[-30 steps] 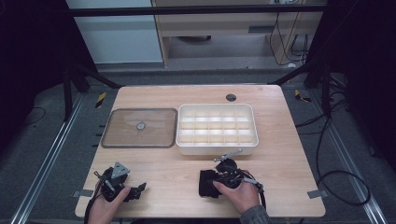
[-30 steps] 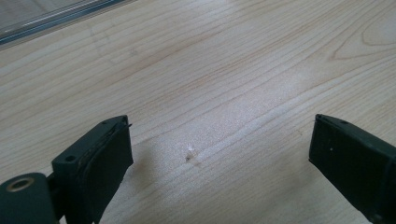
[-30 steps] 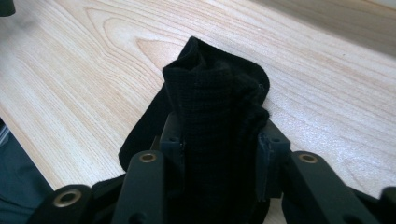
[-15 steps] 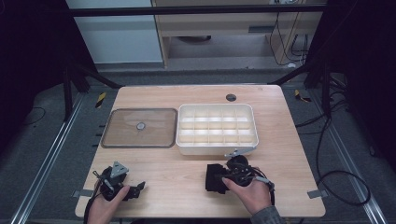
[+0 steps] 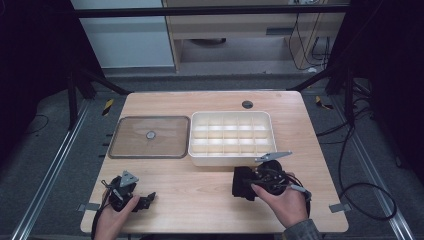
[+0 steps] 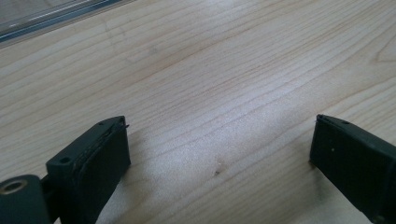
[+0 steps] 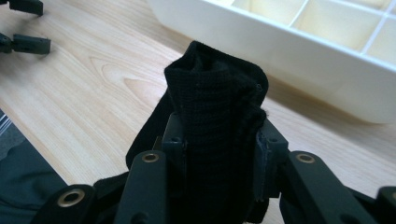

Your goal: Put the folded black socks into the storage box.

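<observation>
Right gripper view: right gripper (image 7: 217,154) clamps a black, probably knitted cloth (image 7: 217,107); left gripper (image 6: 219,154) gapes idle; lift squarely over white tray (image 7: 299,51) wall.

Compartment tray (image 5: 231,159) at table (image 5: 210,102) centre, flat lid (image 5: 149,136) just left of it, small disc (image 5: 247,104) behind, left gripper (image 5: 145,200) near-left, right gripper (image 5: 245,184) with cloth (image 7: 215,121) near-right before the tray.

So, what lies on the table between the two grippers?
Nothing: in the high view, only bare wood of the table separates the open left gripper from the right gripper clamping the black cloth.
</observation>
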A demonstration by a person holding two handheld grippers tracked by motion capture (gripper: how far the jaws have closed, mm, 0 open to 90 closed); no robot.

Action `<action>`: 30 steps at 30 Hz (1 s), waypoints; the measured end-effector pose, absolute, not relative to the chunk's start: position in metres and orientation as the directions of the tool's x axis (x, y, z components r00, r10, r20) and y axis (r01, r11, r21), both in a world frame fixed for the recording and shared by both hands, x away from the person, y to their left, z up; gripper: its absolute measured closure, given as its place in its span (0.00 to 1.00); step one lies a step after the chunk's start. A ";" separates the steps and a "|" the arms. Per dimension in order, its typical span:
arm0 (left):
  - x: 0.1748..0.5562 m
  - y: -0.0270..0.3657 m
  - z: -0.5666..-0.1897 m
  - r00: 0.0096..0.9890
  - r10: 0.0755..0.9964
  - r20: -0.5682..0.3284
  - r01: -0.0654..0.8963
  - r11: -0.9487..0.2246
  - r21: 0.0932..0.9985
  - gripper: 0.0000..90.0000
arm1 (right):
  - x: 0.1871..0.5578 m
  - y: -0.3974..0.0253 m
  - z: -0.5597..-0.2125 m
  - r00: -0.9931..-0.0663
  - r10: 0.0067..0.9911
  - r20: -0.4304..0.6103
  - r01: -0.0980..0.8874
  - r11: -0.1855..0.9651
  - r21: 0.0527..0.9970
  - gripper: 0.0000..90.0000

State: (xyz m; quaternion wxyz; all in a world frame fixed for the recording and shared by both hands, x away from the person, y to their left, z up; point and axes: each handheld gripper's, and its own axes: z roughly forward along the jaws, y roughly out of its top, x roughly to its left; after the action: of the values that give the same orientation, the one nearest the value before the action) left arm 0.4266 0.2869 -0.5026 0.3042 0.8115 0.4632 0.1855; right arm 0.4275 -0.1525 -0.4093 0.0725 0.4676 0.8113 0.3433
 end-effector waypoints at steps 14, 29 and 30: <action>0.437 0.282 -0.508 0.518 0.855 0.017 0.603 -0.379 0.702 0.00 | 0.451 -0.176 -0.372 -0.504 0.852 0.142 0.702 0.308 0.642 0.71; 0.436 0.281 -0.509 0.475 0.880 0.017 0.614 -0.345 0.710 0.00 | 0.489 -0.193 -0.355 -0.416 0.903 0.106 0.725 0.259 0.638 0.71; 0.436 0.281 -0.509 0.475 0.880 0.017 0.614 -0.346 0.710 0.00 | 0.490 -0.193 -0.354 -0.414 0.904 0.108 0.726 0.256 0.638 0.71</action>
State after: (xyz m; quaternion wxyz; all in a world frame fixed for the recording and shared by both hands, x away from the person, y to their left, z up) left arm 0.4362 0.2813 -0.5091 0.3262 0.7945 0.4698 0.2038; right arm 0.4897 -0.1934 -0.3544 0.1416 0.5227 0.7797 0.3143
